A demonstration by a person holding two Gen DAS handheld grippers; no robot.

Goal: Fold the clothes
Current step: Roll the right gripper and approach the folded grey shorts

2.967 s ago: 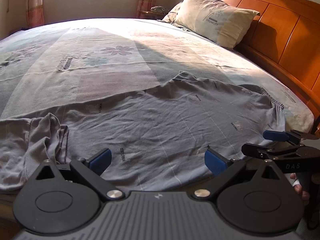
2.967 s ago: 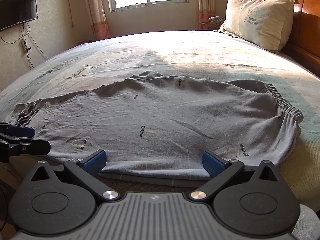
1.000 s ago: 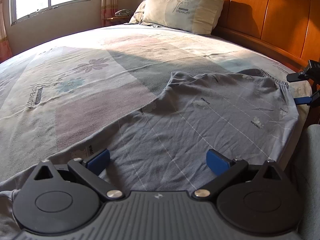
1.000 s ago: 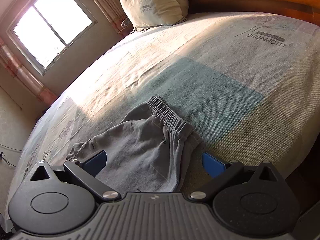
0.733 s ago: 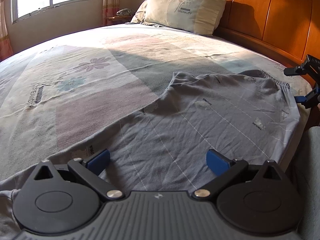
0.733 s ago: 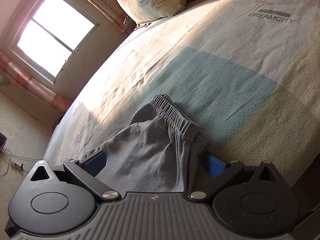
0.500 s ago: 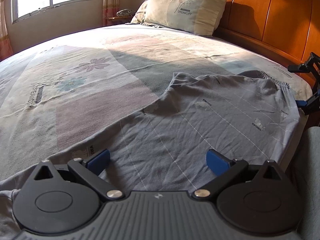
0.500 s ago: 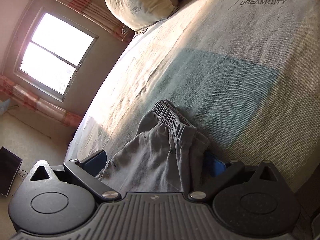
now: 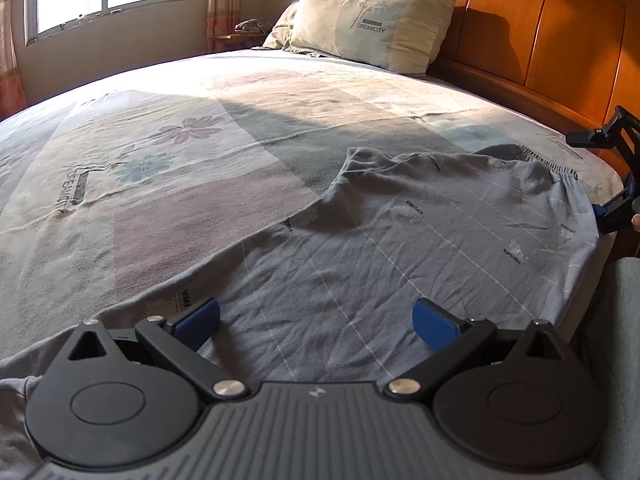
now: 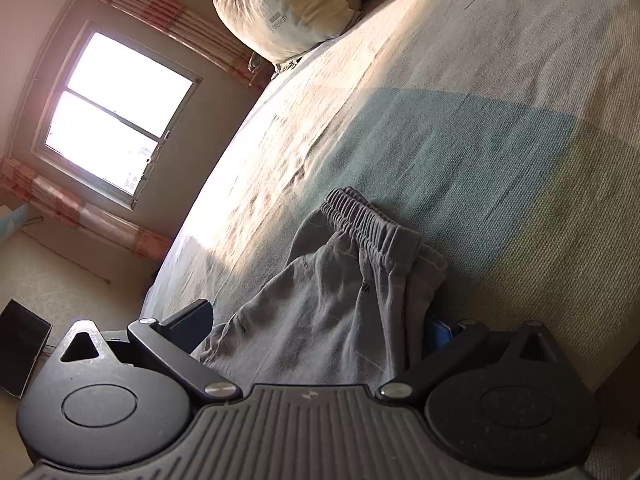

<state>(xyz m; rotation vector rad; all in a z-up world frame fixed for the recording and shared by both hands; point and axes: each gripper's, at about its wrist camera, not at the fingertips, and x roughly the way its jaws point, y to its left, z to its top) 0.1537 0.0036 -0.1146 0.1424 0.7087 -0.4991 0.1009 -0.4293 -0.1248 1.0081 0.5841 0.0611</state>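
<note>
The grey trousers [image 9: 400, 248] lie flat on the bed [image 9: 200, 152] near its nearer edge, their long axis running along that edge; the gathered waistband [image 9: 548, 162] points toward the wooden headboard [image 9: 540, 32], the legs trail away from it, past the left gripper [image 9: 316, 320]; that gripper sits low over the leg cloth, level, its blue-padded fingers spread wide with fabric beneath them and nothing pinched; the right gripper [image 10: 320, 320] is rolled steeply to one side at the waistband [image 10: 368, 224] end, its fingers also spread, the trouser cloth bunched between them and touching the right-hand pad, not clamped; in the left wrist view it shows at the far right, by the waistband corner; a pillow [image 9: 372, 24] leans against the headboard.
</note>
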